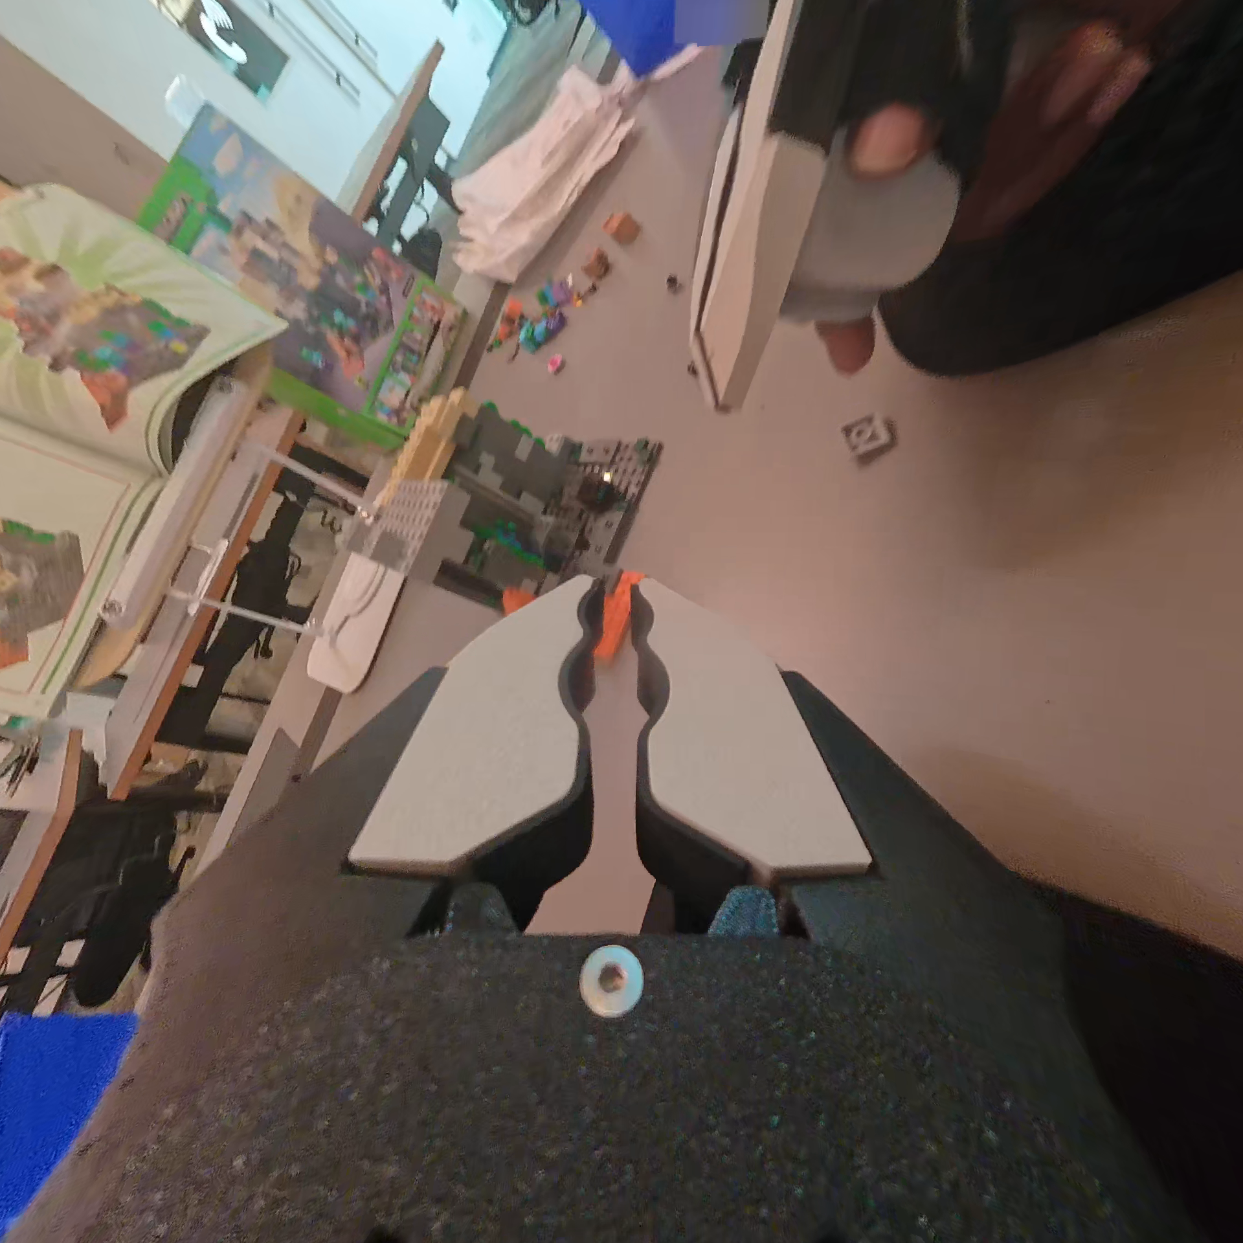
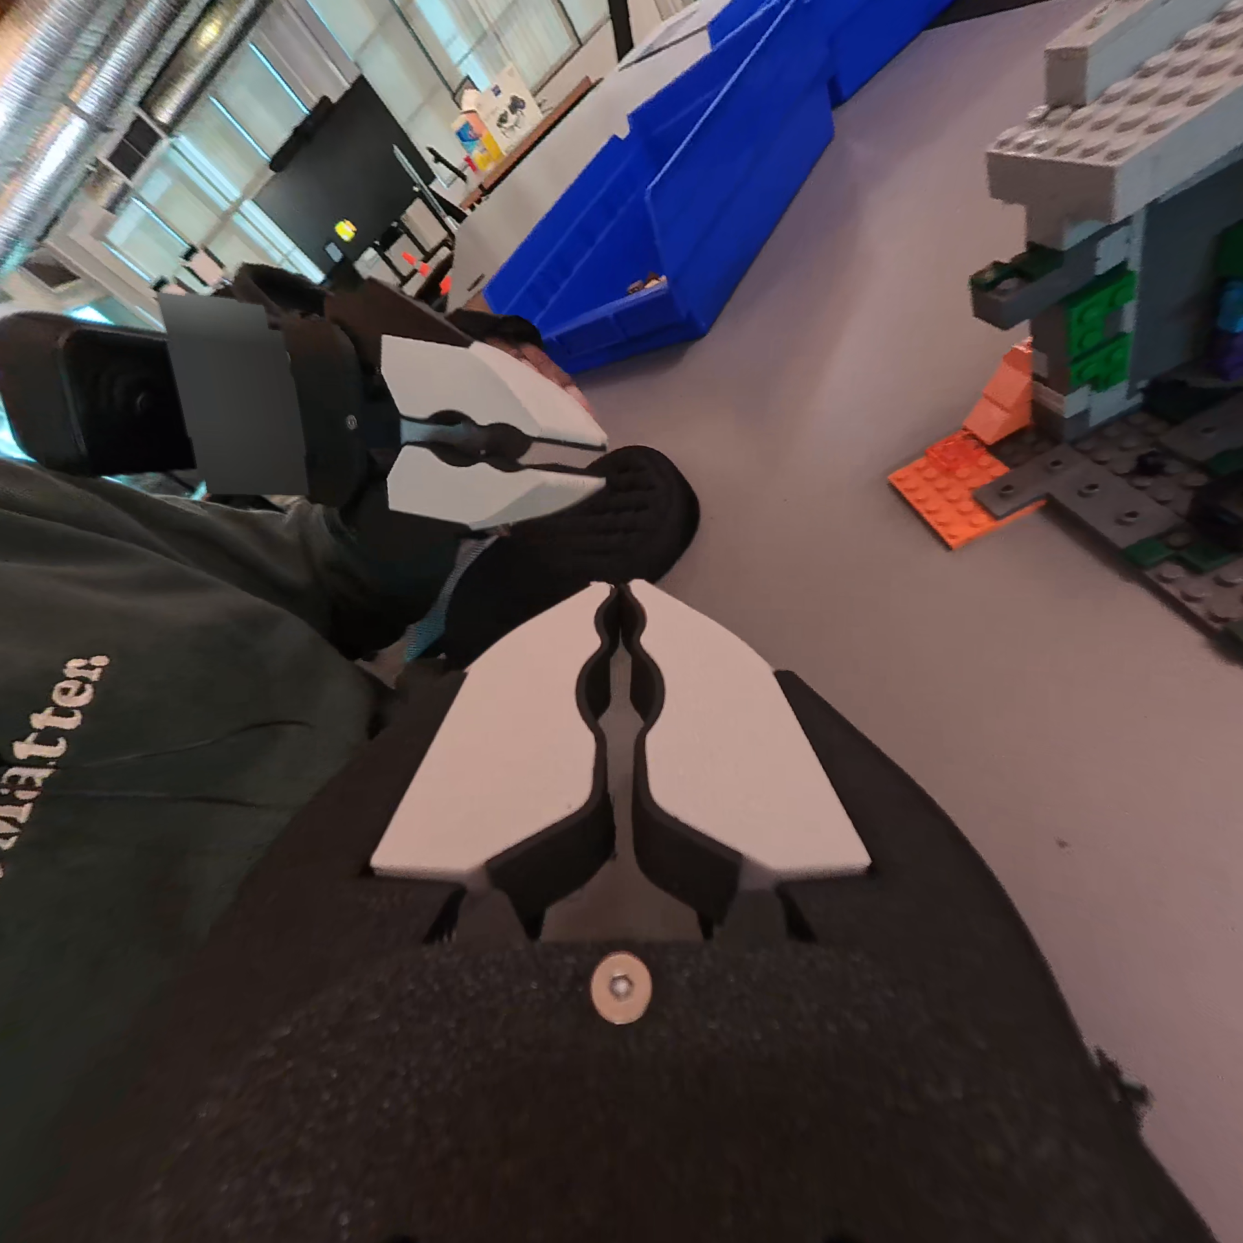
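Both tongs nearly closed and empty: the left tongs (image 1: pixel 617 592) point at the orange bricks (image 2: pixel 942 487) edging the grey brick castle (image 2: pixel 1103 269), the right tongs (image 2: pixel 619 592) well short of it above the table (image 2: pixel 841 672).

- The left gripper (image 1: pixel 617 592) has smooth matt pale-grey plastic fingers on a black body with a rough, grainy finish; a shiny metal screw (image 1: pixel 611 979) sits in it.
- The right gripper (image 2: pixel 620 592) looks the same: matt grey plastic on coarse black.
- The table (image 2: pixel 773 417) is smooth, matt grey.
- The brick model (image 2: pixel 1103 282) is hard studded plastic, slightly glossy.
- The blue bins (image 2: pixel 672 202) are smooth plastic.
- The dark sweatshirt (image 2: pixel 155 672) is soft matt cloth.
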Tool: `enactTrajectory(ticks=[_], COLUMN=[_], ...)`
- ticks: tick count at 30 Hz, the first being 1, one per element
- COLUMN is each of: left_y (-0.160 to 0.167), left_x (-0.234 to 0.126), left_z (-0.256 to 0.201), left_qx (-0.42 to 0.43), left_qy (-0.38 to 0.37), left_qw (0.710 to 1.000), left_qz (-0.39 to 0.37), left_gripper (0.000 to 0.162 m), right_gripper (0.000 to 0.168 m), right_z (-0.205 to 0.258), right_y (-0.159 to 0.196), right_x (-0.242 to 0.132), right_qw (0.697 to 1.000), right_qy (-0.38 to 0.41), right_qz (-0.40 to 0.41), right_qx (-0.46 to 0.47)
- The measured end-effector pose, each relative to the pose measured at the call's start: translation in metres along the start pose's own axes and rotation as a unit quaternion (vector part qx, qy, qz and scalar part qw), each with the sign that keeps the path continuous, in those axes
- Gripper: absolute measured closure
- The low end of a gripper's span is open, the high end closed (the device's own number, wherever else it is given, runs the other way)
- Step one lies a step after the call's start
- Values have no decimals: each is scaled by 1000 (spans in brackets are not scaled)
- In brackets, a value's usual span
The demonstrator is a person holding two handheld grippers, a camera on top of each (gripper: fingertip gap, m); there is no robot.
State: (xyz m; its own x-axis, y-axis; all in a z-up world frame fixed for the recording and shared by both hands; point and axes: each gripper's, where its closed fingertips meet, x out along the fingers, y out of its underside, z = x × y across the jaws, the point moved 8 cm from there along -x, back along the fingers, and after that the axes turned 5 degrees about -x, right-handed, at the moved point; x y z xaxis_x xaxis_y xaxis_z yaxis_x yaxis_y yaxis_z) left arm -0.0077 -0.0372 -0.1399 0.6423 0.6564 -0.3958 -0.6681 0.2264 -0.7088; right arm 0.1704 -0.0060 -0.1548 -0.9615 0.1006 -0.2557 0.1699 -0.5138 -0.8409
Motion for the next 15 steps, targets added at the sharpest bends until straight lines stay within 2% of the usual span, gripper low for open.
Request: enactTrajectory(ticks=[5, 7, 9, 12, 15], left_y=[24, 27, 29, 30, 32], left_x=[-1, -2, -2, -3, -2], left_z=[7, 3, -2, -16, -35], left_qx=[-12, -22, -28, -38, -41], left_qy=[20, 42, 63, 133, 225], left_qw=[998, 997, 996, 988, 969], left_qz=[53, 56, 59, 67, 98], left_gripper=[156, 156, 155, 155, 144], right_gripper=[168, 153, 149, 145, 145], right_z=[-11, -16, -19, -19, -18], right_y=[4, 9, 16, 24, 27], right_x=[-13, -17, -20, -20, -19], right_qw=[989, 974, 958, 943, 941], right_qy=[87, 123, 142, 134, 126], right_qz=[88, 143, 195, 245, 254], right_qx=[-81, -122, -154, -181, -185])
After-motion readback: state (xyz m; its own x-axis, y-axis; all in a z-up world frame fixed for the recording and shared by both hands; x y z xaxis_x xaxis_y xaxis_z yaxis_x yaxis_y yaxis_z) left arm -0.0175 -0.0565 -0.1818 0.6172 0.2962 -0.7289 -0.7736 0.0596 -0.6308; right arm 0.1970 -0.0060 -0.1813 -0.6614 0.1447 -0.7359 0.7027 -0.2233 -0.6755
